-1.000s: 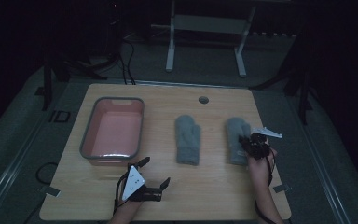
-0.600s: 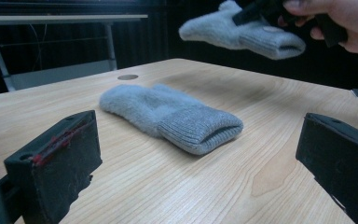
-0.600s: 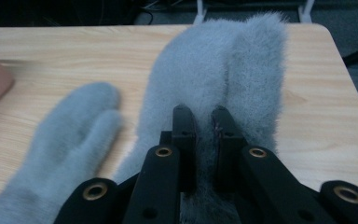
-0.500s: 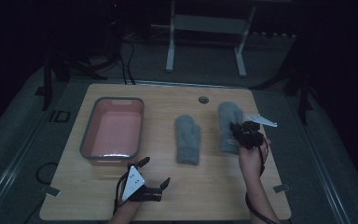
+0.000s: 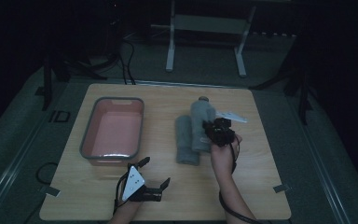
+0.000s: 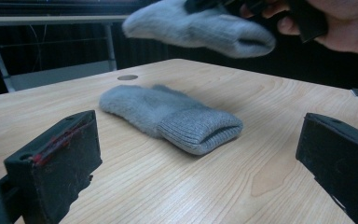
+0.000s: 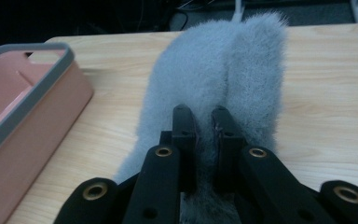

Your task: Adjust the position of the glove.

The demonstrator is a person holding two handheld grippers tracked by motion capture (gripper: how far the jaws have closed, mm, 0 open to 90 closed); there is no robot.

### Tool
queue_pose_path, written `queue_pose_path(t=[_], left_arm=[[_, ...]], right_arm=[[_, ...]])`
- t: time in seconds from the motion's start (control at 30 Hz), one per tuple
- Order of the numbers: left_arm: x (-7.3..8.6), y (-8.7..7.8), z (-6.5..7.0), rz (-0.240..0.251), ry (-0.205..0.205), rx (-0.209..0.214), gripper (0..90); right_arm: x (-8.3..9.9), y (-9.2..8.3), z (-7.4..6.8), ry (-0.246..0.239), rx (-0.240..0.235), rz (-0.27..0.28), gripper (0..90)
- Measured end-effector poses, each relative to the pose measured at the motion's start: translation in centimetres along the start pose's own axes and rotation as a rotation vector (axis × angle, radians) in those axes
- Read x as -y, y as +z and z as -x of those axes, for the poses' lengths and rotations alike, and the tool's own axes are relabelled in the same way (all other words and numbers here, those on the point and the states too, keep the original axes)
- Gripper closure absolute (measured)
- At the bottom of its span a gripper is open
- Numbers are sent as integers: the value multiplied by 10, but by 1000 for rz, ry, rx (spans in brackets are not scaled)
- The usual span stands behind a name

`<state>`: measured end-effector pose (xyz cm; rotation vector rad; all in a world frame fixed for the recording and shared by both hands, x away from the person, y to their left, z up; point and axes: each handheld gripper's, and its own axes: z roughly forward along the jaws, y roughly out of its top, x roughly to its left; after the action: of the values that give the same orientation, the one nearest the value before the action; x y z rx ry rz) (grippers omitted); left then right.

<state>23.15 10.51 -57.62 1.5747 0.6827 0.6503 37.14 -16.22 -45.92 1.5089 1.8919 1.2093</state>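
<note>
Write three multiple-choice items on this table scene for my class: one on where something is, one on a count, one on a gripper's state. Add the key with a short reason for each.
1. Where is the pink tub?
A. On the table's left part
B. On the floor
C. Between the mittens

2. How many grey mittens are there?
A. One
B. Two
C. Four

3. What is the right gripper doing?
A. Open, empty
B. Shut on a mitten
C. Resting in the tub

Key: 1 A, the high view shows it left of the mittens. 2 B, a lying mitten and a lifted mitten. 3 B, its jaws pinch the grey fabric in the right gripper view.
</note>
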Motion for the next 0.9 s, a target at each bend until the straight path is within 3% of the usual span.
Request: queue_pose_path(t=[0.23, 0.5, 0.73, 0.83, 0.9], left_arm=[[0, 0, 0, -1, 4, 3, 2], [0, 0, 0, -3, 4, 3, 2], [0, 0, 0, -3, 3, 4, 2], [0, 0, 0, -5, 0, 6, 2], [0, 1, 0, -9, 1, 3, 2]], right_arm=[[15, 22, -25, -2, -4, -41, 826], [42, 49, -31, 17, 11, -115, 824], [53, 59, -28, 10, 26, -133, 814], [52, 59, -28, -6, 11, -136, 757], [49, 55, -29, -34, 19, -125, 666]])
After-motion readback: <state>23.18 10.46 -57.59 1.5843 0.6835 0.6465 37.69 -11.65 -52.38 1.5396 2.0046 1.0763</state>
